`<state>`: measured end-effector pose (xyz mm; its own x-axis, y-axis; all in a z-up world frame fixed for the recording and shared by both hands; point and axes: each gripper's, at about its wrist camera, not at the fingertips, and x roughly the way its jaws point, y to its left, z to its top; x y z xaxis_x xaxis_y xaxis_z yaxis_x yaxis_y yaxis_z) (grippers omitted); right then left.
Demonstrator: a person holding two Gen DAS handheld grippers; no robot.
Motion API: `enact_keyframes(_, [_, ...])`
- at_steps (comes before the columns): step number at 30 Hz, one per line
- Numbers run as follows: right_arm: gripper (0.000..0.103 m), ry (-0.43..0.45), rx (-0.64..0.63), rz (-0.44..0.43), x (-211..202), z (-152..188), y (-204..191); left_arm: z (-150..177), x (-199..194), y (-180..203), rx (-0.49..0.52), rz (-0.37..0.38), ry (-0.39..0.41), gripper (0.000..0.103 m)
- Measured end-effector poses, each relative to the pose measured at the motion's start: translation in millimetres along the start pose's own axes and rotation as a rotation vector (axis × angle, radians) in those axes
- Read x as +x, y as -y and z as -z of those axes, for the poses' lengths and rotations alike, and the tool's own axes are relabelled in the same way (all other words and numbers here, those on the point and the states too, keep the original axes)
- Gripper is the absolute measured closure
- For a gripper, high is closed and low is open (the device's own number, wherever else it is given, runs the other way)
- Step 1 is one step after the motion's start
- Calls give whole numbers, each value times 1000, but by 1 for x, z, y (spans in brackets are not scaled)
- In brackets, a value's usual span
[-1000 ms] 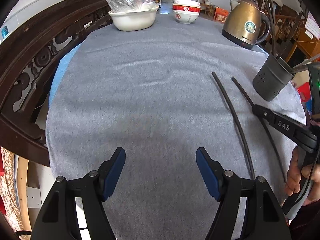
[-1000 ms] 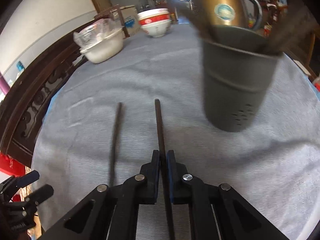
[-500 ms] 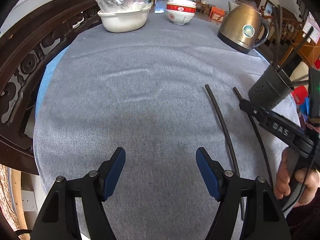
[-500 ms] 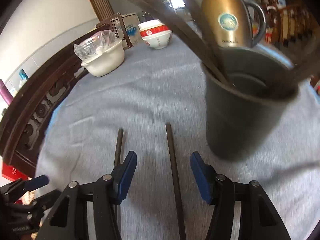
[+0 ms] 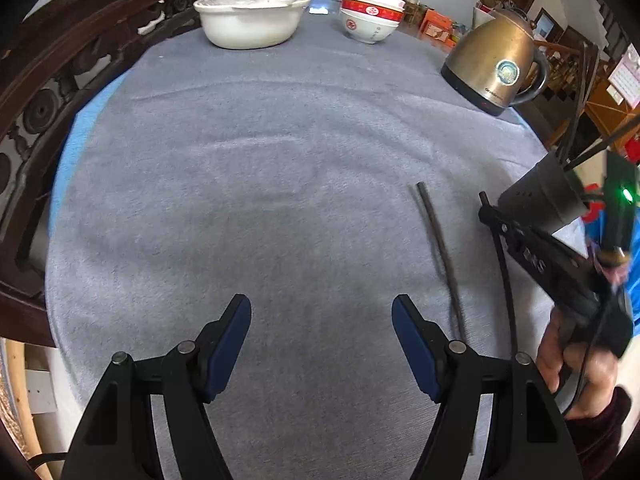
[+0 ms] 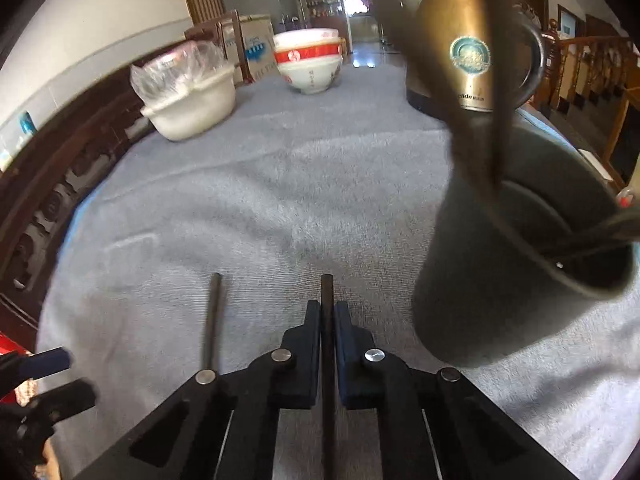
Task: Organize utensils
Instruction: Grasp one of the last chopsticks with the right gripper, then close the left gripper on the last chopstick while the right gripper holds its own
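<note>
Two dark chopsticks lie on the grey cloth. My right gripper (image 6: 327, 312) is shut on the right chopstick (image 6: 327, 292), near its far end; it also shows in the left wrist view (image 5: 505, 272). The other chopstick (image 6: 211, 312) lies loose to its left, also seen in the left wrist view (image 5: 438, 248). A dark grey utensil cup (image 6: 508, 264) with several utensils in it stands just right of my right gripper. My left gripper (image 5: 322, 344) is open and empty over the cloth, left of the loose chopstick.
A brass kettle (image 5: 496, 68) stands at the back right. A white basin (image 5: 250, 20) with a plastic-wrapped bowl and stacked red-and-white bowls (image 5: 370, 20) stand at the far edge. A carved dark wooden chair back (image 5: 44, 92) runs along the left.
My right gripper was shut on the chopstick, opened half a second ago, and is now shut on it again, nearer its far end. My left gripper stayed open.
</note>
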<state>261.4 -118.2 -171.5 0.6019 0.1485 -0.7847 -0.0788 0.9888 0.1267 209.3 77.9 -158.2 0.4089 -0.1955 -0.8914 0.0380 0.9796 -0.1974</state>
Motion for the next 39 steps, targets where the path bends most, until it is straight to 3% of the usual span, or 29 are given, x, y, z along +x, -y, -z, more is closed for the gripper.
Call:
enact_keyframes(4, [96,72,22,-75,-36,5,8,-16,5,11,12,35,-17,30])
enact_keyframes(8, [96,159,32,-119,-76,11,16,-37,14,26,19,77,-41,41])
enact_keyframes(11, [96,224,50,-157,-102,14,21,-49,23,40,30,112,-60,43])
enact_keyframes(19, [96,327,98,-207,-146,25,39,-72,58,69,54,79,-132,44])
enact_keyframes(24, [96,365,129,-224,-158,29,52,-77,77,74,36,82,-177,58])
enact_keyframes(27, [96,376,136,-231,-162,30,53,-77,79,76,52,64,-152,74])
enact_keyframes(28, [96,381,138,-230,-164,30,54,-77,81,76,51,61,-152,92])
enact_keyframes(31, [96,384,138,-228,-165,32,54,-75,77,74,41,74,-154,94])
enact_keyframes(39, [96,443,145,-214,-183,32,57,-58,-6,79,91,95,55,95])
